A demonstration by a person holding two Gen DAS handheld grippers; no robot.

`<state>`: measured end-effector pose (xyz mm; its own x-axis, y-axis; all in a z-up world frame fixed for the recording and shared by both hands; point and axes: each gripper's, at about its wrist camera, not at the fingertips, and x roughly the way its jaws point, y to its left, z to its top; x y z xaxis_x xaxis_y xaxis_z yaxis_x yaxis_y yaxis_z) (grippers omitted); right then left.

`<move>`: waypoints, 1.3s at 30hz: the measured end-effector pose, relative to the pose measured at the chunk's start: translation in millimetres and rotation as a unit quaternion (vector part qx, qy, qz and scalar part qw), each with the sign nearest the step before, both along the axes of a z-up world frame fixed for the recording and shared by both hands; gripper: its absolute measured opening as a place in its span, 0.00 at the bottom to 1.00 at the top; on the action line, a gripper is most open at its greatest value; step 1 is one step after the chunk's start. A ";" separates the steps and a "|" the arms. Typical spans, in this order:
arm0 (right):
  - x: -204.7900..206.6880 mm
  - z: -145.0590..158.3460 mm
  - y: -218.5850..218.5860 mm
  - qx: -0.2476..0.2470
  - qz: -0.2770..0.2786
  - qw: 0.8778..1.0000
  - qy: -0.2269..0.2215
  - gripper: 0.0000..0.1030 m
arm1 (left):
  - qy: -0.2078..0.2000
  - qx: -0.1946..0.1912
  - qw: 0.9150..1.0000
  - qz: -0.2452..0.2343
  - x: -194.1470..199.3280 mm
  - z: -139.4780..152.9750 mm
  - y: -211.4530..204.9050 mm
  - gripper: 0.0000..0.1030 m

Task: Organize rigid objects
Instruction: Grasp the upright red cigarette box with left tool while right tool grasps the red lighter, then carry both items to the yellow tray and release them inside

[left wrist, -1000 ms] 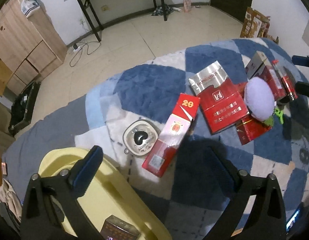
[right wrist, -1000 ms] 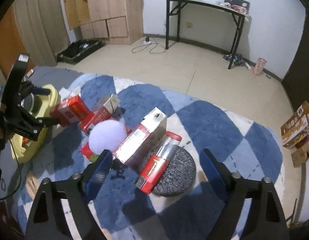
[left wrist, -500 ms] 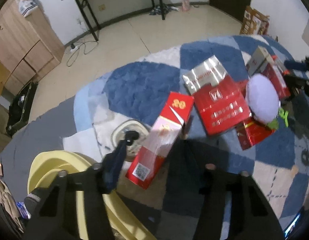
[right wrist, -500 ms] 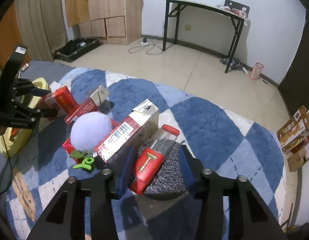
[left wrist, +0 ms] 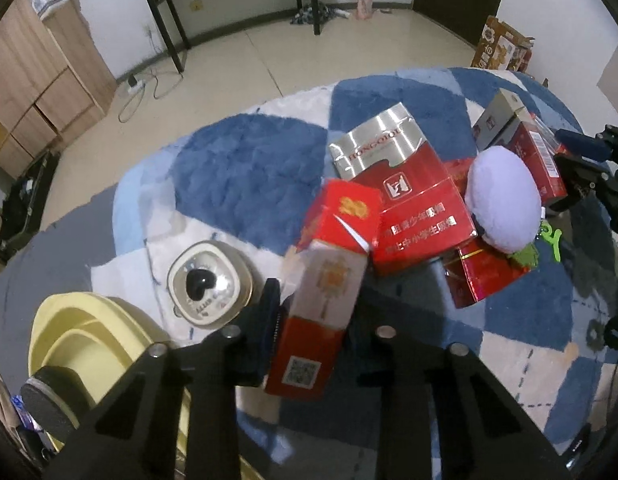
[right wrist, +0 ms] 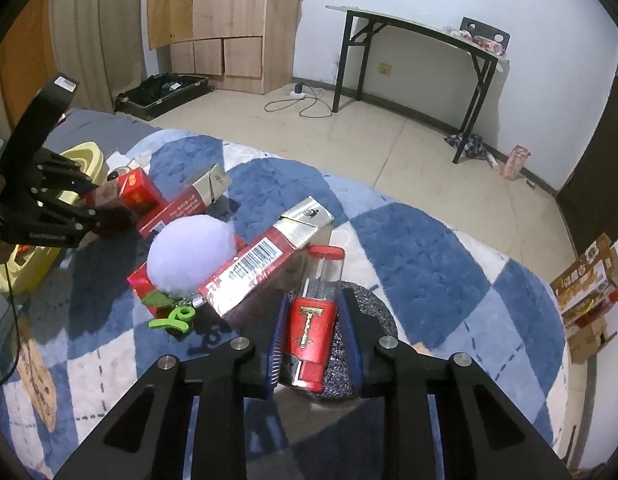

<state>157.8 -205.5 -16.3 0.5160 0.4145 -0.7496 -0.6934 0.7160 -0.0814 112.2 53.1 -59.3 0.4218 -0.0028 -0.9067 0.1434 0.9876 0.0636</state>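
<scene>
At far left of the left wrist view, one yellow basin [left wrist: 81,332], cut off by the frame. Beside it, one cream case [left wrist: 209,282]. Left gripper [left wrist: 315,322]: fingers closing, pads pressed on one red carton [left wrist: 329,284]; right pad hidden. Four further boxes counted, two partly buried under one lilac plush ball [left wrist: 503,204]. Right gripper [right wrist: 315,340]: fingers clamped on one red lighter [right wrist: 312,324] lying on a grey pad [right wrist: 373,312], on the blue checked rug [right wrist: 421,248].

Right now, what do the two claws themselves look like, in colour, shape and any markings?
Both are matt black frames with triangular cut-outs and silver bolt heads. The right claw has two flat fingers faced with ribbed blue pads. The left claw is built the same. Seen from the right wrist camera, its body bears a small white sticker and faint white lettering, too small to read. No sleeve shows.
</scene>
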 end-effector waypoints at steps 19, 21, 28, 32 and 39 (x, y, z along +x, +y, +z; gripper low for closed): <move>6.7 20.0 -29.2 0.059 -0.019 0.997 0.054 0.22 | -0.034 -0.137 0.989 0.045 -39.8 42.2 41.4 0.23; 3.1 24.5 -28.5 0.066 -0.016 0.996 0.056 0.22 | -0.045 -0.151 0.986 0.049 -49.4 52.6 50.6 0.23; -24.2 61.6 5.1 0.124 0.043 0.989 0.074 0.22 | -0.085 -0.157 0.976 0.126 -96.4 94.7 129.1 0.23; -49.7 78.0 66.1 0.161 0.106 0.976 0.106 0.22 | -0.089 -0.104 0.976 0.171 -133.1 98.9 186.4 0.23; -96.6 58.3 187.1 0.139 0.196 0.961 0.138 0.22 | -0.062 -0.094 0.967 0.227 -135.3 62.5 241.3 0.23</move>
